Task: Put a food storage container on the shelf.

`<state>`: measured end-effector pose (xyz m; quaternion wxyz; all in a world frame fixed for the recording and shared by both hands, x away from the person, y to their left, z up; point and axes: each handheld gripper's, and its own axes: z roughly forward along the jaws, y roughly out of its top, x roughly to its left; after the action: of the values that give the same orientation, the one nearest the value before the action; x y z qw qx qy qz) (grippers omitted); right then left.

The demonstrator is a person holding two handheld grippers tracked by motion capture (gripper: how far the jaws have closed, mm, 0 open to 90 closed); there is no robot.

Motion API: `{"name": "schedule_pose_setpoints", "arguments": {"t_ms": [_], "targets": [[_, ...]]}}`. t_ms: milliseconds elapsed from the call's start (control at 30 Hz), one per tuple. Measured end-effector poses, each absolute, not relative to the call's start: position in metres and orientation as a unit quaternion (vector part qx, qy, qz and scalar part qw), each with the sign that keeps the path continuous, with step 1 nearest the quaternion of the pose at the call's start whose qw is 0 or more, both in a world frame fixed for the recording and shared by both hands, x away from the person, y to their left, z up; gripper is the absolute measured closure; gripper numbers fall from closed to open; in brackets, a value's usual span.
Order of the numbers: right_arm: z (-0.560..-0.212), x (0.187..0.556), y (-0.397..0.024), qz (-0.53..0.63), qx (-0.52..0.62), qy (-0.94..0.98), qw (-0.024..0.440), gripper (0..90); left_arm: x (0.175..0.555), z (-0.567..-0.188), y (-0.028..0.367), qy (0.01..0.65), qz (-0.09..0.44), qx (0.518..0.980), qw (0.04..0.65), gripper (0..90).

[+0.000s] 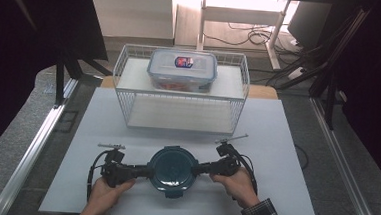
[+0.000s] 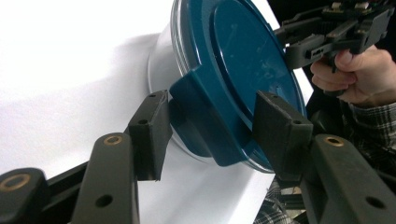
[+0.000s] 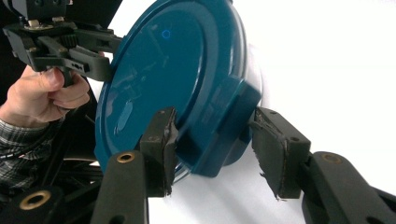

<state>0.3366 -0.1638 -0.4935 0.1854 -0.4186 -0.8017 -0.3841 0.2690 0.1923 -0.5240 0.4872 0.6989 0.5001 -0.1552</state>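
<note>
The round container (image 1: 172,170) with the dark teal lid sits on the white worktop (image 1: 276,143) near the person's edge, at 6 o'clock from the wire rack (image 1: 128,103). The left gripper (image 1: 142,171) comes at it from 9 o'clock and the right gripper (image 1: 201,168) from 3 o'clock, each aimed at a locking tab on the lid's rim.

In the left gripper view the jaws straddle the tab (image 2: 205,121), and both pads look to be touching its sides. In the right gripper view the left pad meets the other tab (image 3: 219,135), while a sliver of gap shows at the far pad, so that grip is probably not yet firm; the jaws there stand apart around the tab.

To do this well, both pairs of jaws should seat squarely on the tabs before any pull, and both sides should move together so the container stays put on the worktop.

The container's contents are hidden under the lid. Its near and far tabs are hard to make out from above. On the rack's top shelf sits a clear lidded box (image 1: 182,69), its contents blurred.
</note>
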Motion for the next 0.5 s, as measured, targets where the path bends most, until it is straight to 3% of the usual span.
{"name": "schedule_pose_setpoints", "arguments": {"t_ms": [167,300,500], "targets": [[-0.498,0.344,-0.166,-0.387,-0.429,-0.788,0.211,51.5,0.270,-0.525,0.194,0.508,-0.167,0.691,0.487,47.3],[-0.500,0.349,-0.168,-0.385,-0.431,-0.783,0.231,51.6,0.278,-0.546,0.191,0.507,-0.269,0.647,0.502,41.3],[-0.502,0.350,-0.169,-0.383,-0.435,-0.779,0.239,51.3,0.276,-0.544,0.193,0.509,-0.264,0.648,0.502,45.6]]}}
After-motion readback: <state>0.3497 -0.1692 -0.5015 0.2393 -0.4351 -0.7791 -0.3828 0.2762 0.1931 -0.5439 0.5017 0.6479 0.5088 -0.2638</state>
